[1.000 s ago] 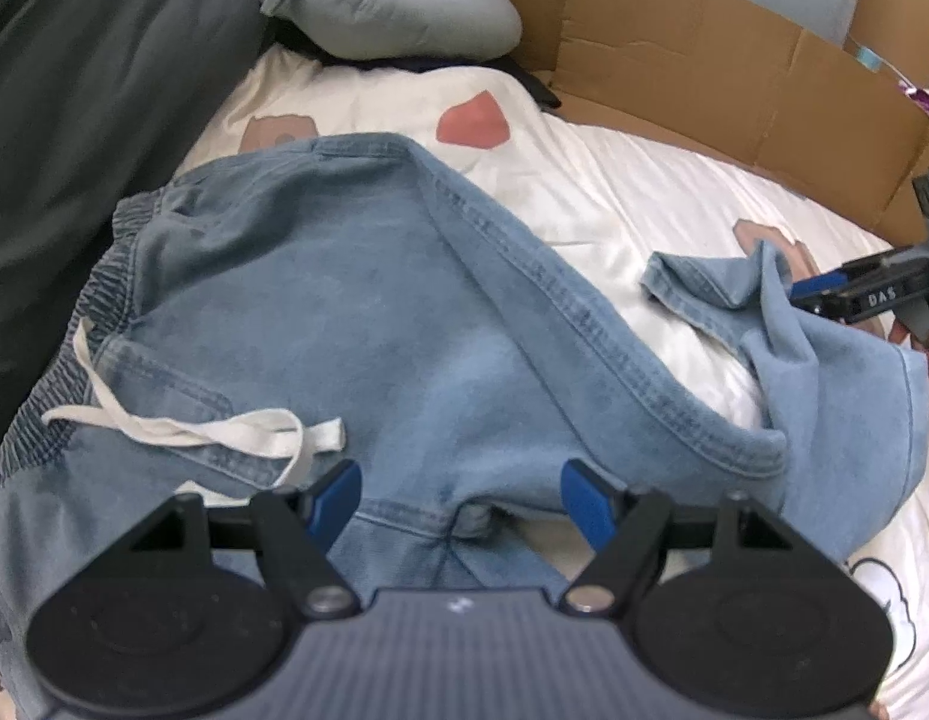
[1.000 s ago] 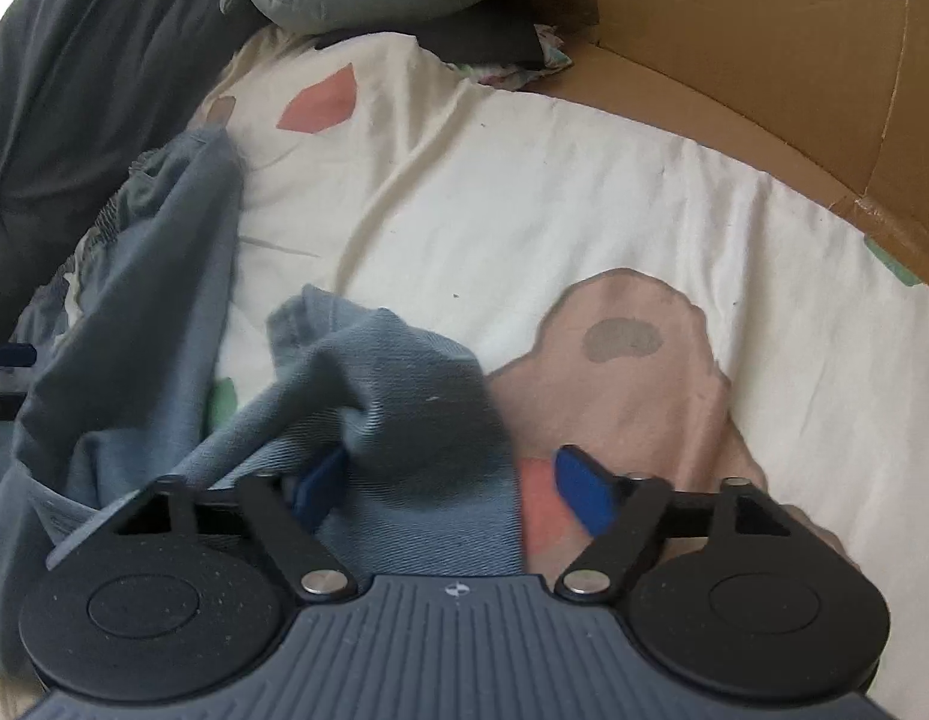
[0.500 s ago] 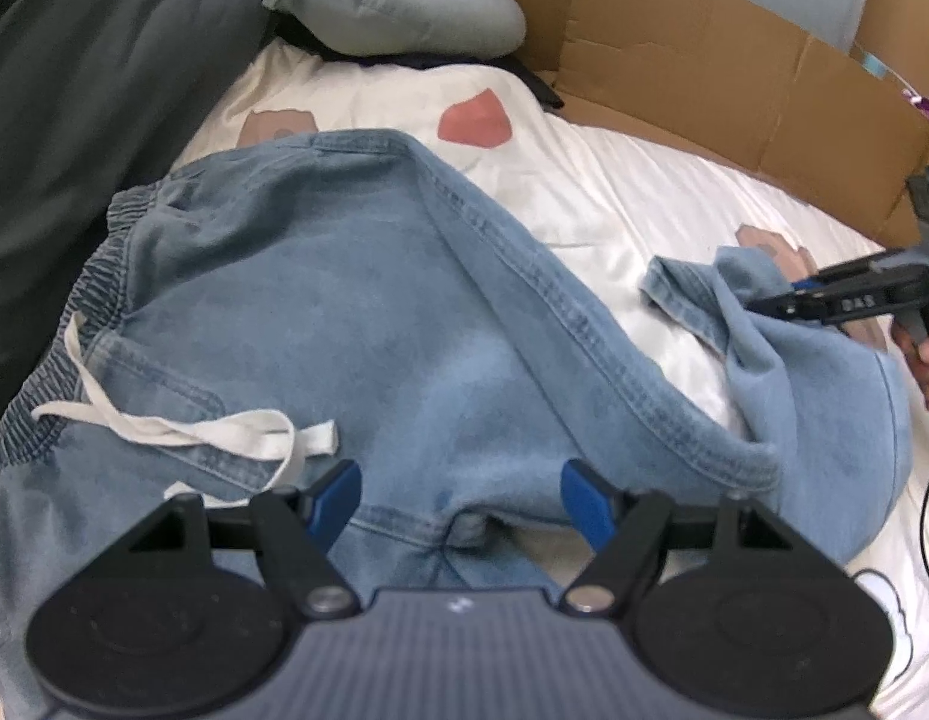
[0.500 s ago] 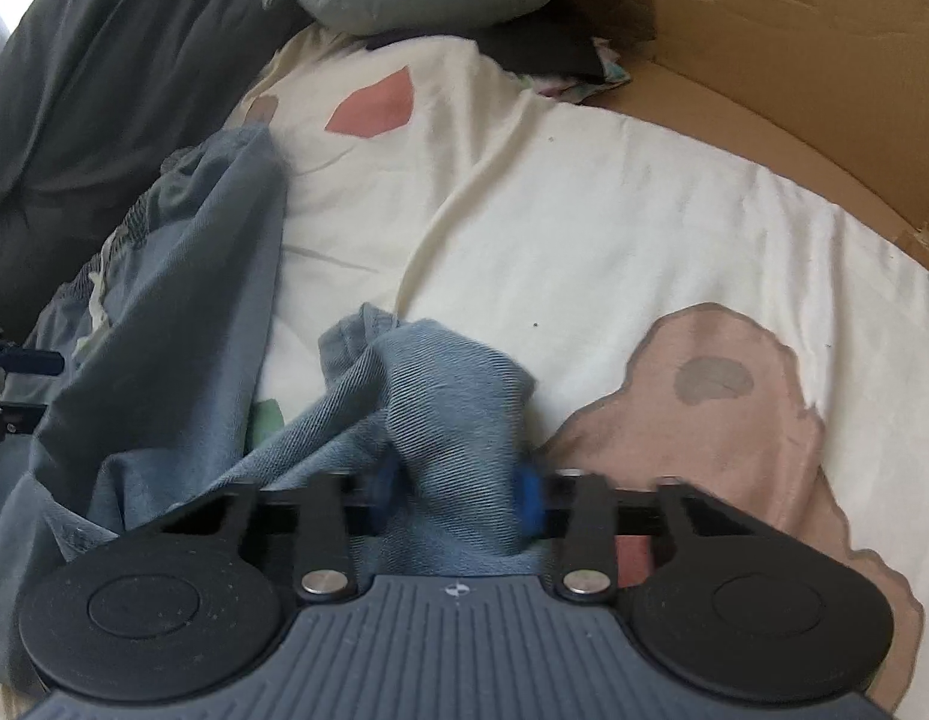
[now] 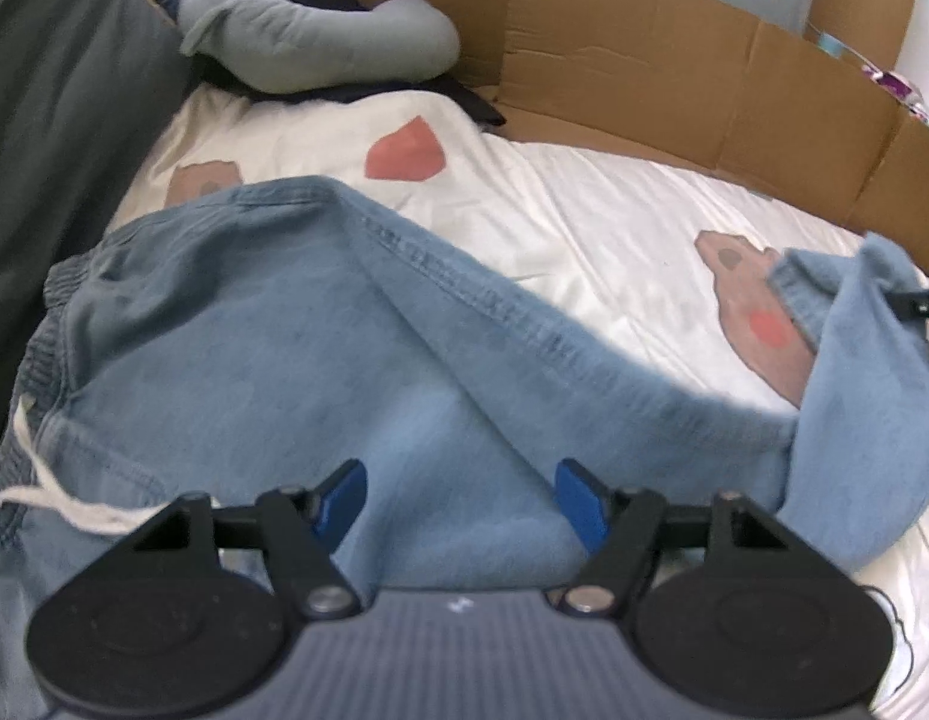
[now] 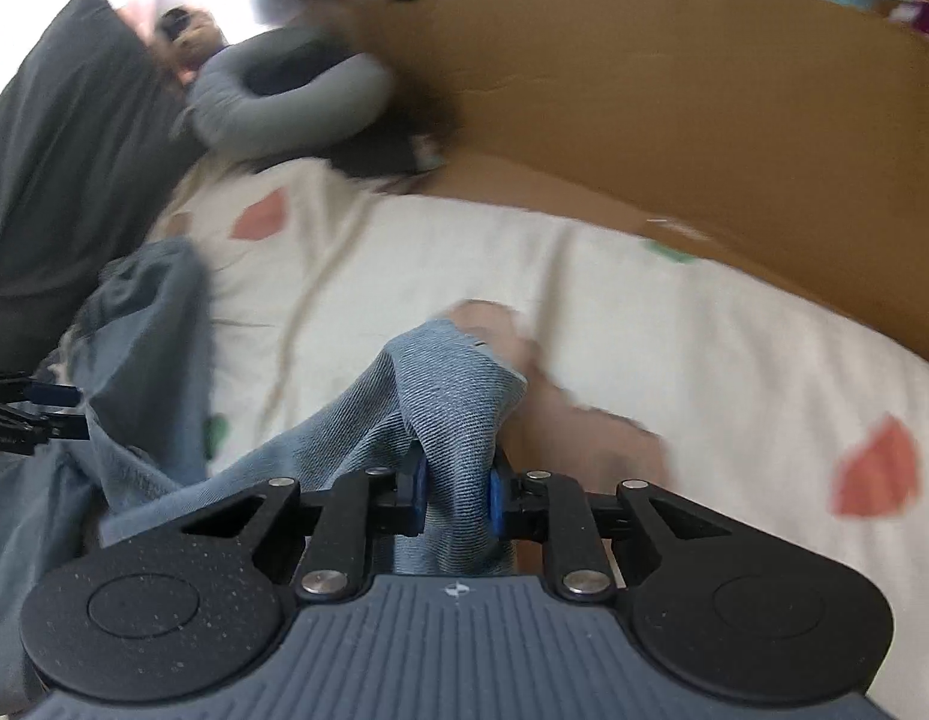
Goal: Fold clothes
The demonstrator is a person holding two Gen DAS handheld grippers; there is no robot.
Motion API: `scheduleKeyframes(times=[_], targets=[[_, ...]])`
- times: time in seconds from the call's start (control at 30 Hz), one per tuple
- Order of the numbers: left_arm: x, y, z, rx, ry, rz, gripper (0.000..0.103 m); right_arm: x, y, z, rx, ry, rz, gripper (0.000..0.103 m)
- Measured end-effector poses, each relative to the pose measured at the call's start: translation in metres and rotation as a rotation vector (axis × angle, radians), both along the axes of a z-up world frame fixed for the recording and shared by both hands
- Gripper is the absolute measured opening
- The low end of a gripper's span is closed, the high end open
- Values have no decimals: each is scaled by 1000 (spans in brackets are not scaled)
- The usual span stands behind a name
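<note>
A: Where do we have the denim shorts [image 5: 320,360] at this point?

B: They lie spread on the cream printed bedsheet [image 5: 614,228], waistband [image 5: 50,324] toward nine o'clock in the left wrist view, the white drawstring [image 5: 62,501] trailing near eight. One leg runs off to three o'clock, and its hem [image 6: 458,372] is raised clear of the sheet.

A: And our right gripper [image 6: 455,495] has that hem?

B: Yes. Its blue pads [image 6: 421,489] press a bunched fold of denim from both sides, and the jaws are closing further on it. The cloth stands up out of the grip toward twelve o'clock in the right wrist view.

A: Our left gripper [image 5: 458,498]?

B: Its jaws stand wide and are narrowing slightly, with nothing pinched. It hovers over the crotch area, pads above the fabric, tilted steeply down at it.

A: So we judge the step as carrying the leg over to fold it?

B: That is our reading. To do it well, we should keep the pinch firm, since the bunch is thick and could slip, and carry the hem toward the waistband, letting the cloth lay down flat. The left gripper could press near the crotch seam so the body does not drag.

A: The right hand's pose?

B: Angled downward, and the view is blurred. The cardboard [image 6: 674,90] rises beyond at twelve, the grey pillow [image 6: 284,102] at eleven.
</note>
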State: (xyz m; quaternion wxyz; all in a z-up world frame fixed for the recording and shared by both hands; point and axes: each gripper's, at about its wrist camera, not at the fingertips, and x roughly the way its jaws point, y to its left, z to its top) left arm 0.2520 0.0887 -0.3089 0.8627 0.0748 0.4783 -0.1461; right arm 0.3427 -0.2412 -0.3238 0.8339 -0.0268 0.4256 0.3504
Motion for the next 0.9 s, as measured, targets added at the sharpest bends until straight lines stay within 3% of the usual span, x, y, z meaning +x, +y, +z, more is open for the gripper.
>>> scheduleKeyframes(times=[0.23, 0.47, 0.77, 0.9], targets=[[36, -20, -8, 51, -20, -112, 72, 0, -48, 20, -62, -87, -135, 18], [66, -57, -32, 78, -15, -166, 72, -2, -69, 35, -120, -184, -223, 17], [89, -77, -52, 98, -3, -154, 72, -5, -68, 69, -155, -313, -226, 18], [101, -79, -55, 90, 4, -115, 72, 10, -75, 56, -220, -237, -259, 20]])
